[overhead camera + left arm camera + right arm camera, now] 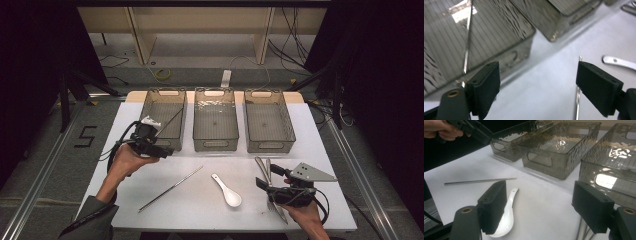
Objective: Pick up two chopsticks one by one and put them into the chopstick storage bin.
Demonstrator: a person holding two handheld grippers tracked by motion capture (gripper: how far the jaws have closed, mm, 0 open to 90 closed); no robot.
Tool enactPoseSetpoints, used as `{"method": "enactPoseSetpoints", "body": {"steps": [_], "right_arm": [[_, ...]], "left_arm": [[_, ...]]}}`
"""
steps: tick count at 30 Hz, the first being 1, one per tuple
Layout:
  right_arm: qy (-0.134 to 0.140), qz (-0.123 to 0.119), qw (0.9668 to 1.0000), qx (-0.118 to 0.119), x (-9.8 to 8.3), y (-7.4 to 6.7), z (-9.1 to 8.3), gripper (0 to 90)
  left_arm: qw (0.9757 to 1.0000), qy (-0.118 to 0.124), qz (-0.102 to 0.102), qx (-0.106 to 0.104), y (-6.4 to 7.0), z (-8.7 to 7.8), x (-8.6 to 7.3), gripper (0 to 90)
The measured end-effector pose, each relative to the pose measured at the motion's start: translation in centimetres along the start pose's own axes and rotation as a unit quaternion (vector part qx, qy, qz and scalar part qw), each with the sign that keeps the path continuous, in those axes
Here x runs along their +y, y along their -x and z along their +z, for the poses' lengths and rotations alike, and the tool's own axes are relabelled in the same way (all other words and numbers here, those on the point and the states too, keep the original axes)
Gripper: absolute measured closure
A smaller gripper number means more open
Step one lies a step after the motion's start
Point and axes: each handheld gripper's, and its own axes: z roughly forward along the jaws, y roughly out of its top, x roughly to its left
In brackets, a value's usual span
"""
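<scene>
- While one chopstick (170, 122) already leans in the bin at eleven o'clock (164, 120), we hold the left tool (159, 150) agape, empty.
- Chopstick (170, 189), spoon (227, 191) and cutlery (266, 172) await on the surface (200, 210); right tool (265, 187) agape at five o'clock.

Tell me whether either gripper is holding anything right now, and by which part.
Nothing is held. The left gripper is open beside the left bin, and the right gripper is open above the white spoon.
</scene>
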Motion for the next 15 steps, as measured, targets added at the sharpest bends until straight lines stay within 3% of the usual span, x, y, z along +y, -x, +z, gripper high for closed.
{"method": "enactPoseSetpoints", "body": {"steps": [9,15], "right_arm": [[-0.004,-0.002,1.0000,0.001,0.0,-0.1,0.1,28.6],[-0.004,-0.002,1.0000,0.002,0.0,-0.1,0.1,28.6]], "left_arm": [[0.9981,-0.056,0.019,-0.017,2.1,0.2,-1.7,24.4],[0.9944,-0.098,0.035,-0.019,3.2,1.2,-2.9,29.0]]}}
